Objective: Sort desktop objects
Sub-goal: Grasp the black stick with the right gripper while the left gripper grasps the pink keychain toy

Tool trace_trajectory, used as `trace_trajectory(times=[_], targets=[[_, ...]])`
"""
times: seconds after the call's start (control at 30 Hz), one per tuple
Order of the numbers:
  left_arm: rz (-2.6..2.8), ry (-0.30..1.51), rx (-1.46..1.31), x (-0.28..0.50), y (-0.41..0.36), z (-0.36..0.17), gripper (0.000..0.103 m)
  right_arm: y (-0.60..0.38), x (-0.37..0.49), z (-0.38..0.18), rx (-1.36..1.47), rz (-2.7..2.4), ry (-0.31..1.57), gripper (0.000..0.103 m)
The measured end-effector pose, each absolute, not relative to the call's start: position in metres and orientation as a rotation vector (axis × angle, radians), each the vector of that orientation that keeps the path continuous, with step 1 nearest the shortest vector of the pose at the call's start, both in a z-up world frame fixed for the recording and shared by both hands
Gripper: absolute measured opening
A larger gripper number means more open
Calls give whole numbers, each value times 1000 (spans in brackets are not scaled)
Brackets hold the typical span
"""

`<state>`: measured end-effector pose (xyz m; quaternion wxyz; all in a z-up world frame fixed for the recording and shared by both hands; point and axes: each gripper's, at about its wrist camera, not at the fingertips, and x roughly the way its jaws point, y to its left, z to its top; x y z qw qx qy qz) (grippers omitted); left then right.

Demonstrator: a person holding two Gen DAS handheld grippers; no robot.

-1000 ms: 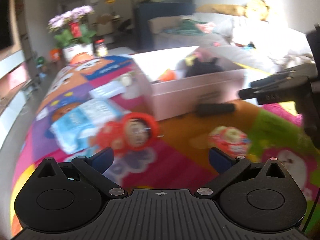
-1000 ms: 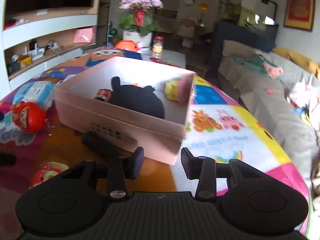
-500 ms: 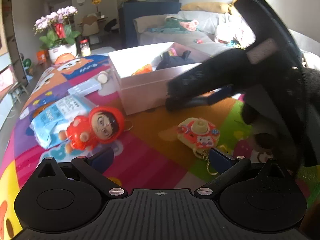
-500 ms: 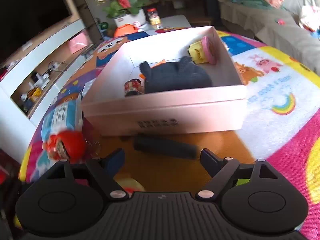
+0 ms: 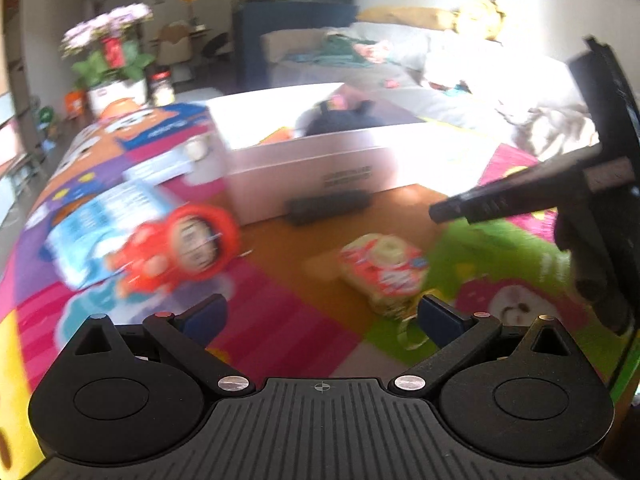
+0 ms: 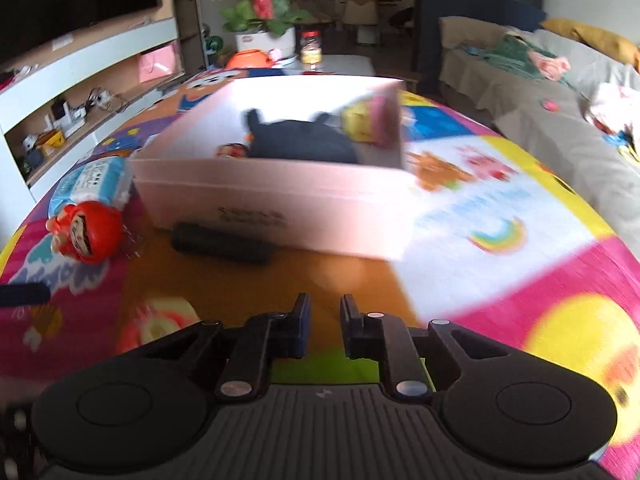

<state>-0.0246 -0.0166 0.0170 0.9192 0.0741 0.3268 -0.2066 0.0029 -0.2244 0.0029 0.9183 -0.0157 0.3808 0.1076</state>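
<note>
A pink open box (image 6: pixel 272 196) stands on the colourful mat and holds a black plush (image 6: pixel 304 140) and a yellow-pink toy (image 6: pixel 368 124). It also shows in the left wrist view (image 5: pixel 320 164). A black cylinder (image 6: pixel 220 242) lies against its front wall. A red doll (image 5: pixel 180 248) and a red-yellow round toy (image 5: pixel 384 272) lie in front of my left gripper (image 5: pixel 320 320), which is open and empty. My right gripper (image 6: pixel 322 328) is nearly shut with a narrow gap, empty, above the mat; it also shows at the right of the left wrist view (image 5: pixel 500 200).
A blue-white packet (image 5: pixel 96 224) lies left of the doll. A flower pot (image 6: pixel 264 36) and a jar (image 6: pixel 310 50) stand beyond the box. A sofa (image 6: pixel 560 92) is at the right, shelves (image 6: pixel 80 92) at the left.
My right gripper's fingers have closed from wide open to a narrow gap, and it has pulled back from the cylinder. The left view has shifted; both views are blurred by motion.
</note>
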Motion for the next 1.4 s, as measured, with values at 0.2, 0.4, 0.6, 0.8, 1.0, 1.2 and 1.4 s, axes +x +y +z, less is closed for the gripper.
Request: trace_trajectory(times=[0.2, 0.4, 0.6, 0.8, 1.0, 1.2, 1.4], targets=[[-421, 657, 265, -1, -59, 9, 103, -252, -34, -5, -8, 196, 731, 62], [-157, 595, 408, 3, -60, 4, 103, -255, -40, -5, -16, 206, 709, 70], [-80, 632, 235, -2, -12, 13, 103, -227, -22, 17, 1, 233, 676, 88], [-188, 667, 116, -28, 23, 12, 103, -169, 20, 15, 83, 215, 751, 91], [-228, 666, 60, -42, 44, 10, 103, -115, 47, -2, -49, 156, 761, 76], [-285, 691, 14, -34, 43, 10, 103, -132, 34, -5, -78, 186, 761, 75], [-371, 775, 6, -20, 11, 6, 103, -190, -26, -4, -145, 228, 729, 76]])
